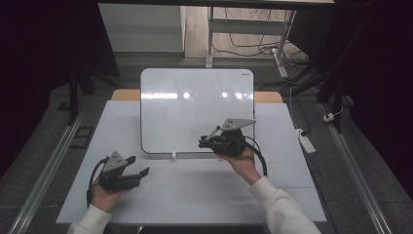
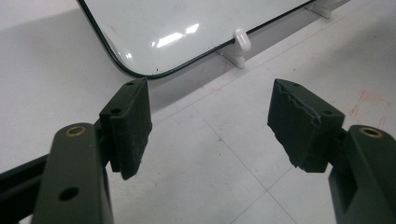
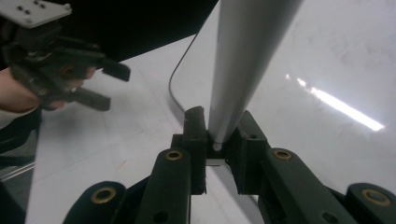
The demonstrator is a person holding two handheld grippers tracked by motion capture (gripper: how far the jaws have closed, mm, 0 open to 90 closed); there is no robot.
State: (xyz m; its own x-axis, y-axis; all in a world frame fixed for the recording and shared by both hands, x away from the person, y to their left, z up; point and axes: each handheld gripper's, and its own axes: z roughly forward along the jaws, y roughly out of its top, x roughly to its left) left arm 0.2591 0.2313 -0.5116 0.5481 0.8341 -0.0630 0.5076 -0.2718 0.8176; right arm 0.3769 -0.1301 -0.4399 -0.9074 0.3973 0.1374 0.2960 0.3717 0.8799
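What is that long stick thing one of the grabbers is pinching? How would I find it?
Find the big white board lying on the table. Above its near right corner, the right gripper is shut on a slim grey marker that sticks out past the jaws. The left gripper is open, with nothing between its jaws.

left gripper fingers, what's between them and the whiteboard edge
Bare white table lies between the open left gripper and the whiteboard, seen in the left gripper view.
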